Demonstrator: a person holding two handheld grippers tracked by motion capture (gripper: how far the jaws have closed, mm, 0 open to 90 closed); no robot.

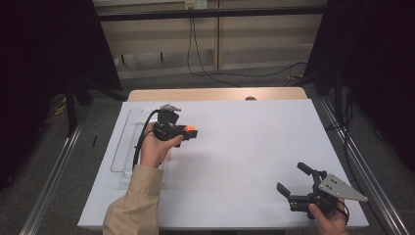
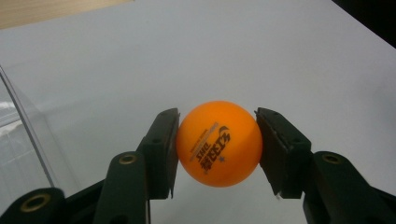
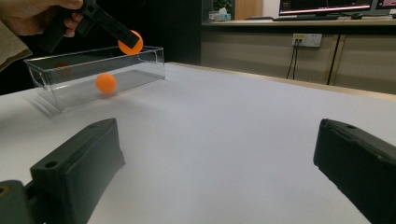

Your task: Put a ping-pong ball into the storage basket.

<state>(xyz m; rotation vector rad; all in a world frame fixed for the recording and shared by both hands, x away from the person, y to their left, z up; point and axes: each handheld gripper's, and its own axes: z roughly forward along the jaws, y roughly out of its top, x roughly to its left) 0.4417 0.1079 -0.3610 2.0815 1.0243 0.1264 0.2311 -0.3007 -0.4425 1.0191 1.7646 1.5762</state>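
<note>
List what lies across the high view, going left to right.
Clear tray → left gripper shut on the orange ball → bare white table → right gripper, jaws open.

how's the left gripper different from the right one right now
The left gripper is shut on an orange ping-pong ball; the right gripper is open and empty. The left hangs beside the clear box; the right sits near the table's front edge. Both are black, two-jawed.
</note>
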